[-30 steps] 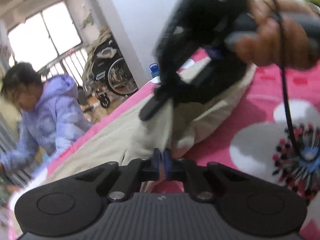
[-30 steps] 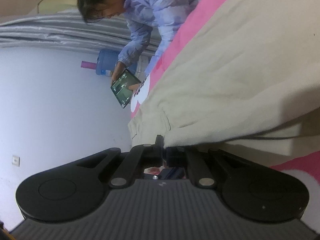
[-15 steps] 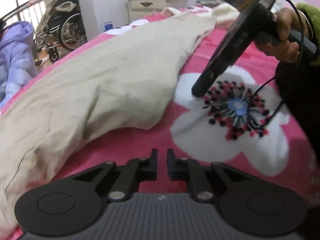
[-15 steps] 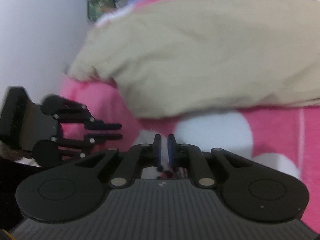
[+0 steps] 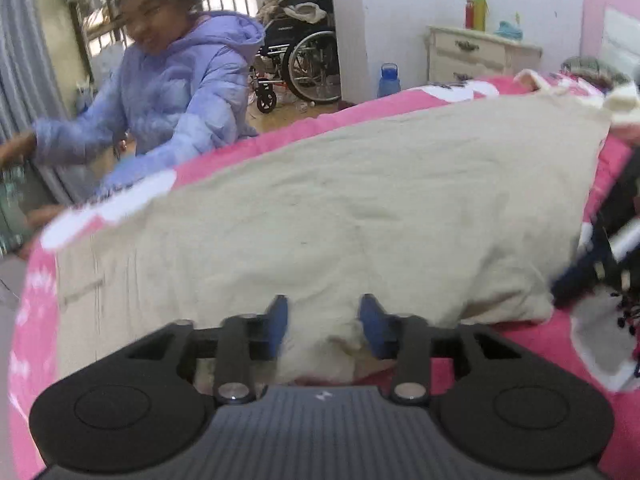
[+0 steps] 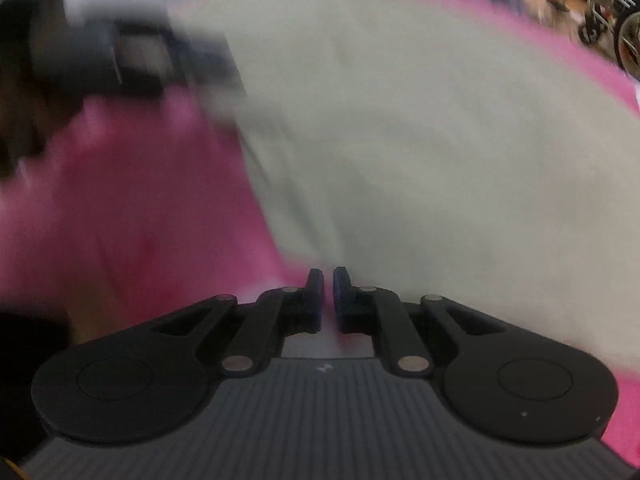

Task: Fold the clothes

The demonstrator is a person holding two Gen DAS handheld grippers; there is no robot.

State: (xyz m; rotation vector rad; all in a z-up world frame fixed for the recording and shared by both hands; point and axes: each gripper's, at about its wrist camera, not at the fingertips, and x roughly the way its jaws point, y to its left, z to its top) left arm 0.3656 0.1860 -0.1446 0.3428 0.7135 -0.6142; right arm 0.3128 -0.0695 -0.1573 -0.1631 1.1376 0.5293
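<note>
A beige garment [image 5: 360, 208] lies spread across a pink flowered bedcover [image 5: 532, 344]. My left gripper [image 5: 324, 318] is open at the garment's near edge, and a small bump of the cloth rises between its blue fingers [image 5: 278, 320]. The right wrist view is blurred by motion. There my right gripper [image 6: 328, 294] is shut, its tips at the near edge of the beige garment [image 6: 440, 140], with only a thin slit between the pads and no cloth visibly in it. The right gripper's dark body [image 5: 600, 264] shows at the garment's right end. The left gripper [image 6: 140, 52] appears as a dark blur at the upper left.
A person in a lilac padded jacket [image 5: 180, 92] leans at the far left side of the bed. Behind are a wheelchair [image 5: 304, 64], a blue bottle [image 5: 389, 80] on the floor and a cream dresser [image 5: 476, 56]. A cream item [image 5: 620, 104] lies at the garment's far right corner.
My left gripper went from shut to wide open and came down to the garment's near edge. My right gripper stayed shut and swung fast along the garment's edge, blurring its view.
</note>
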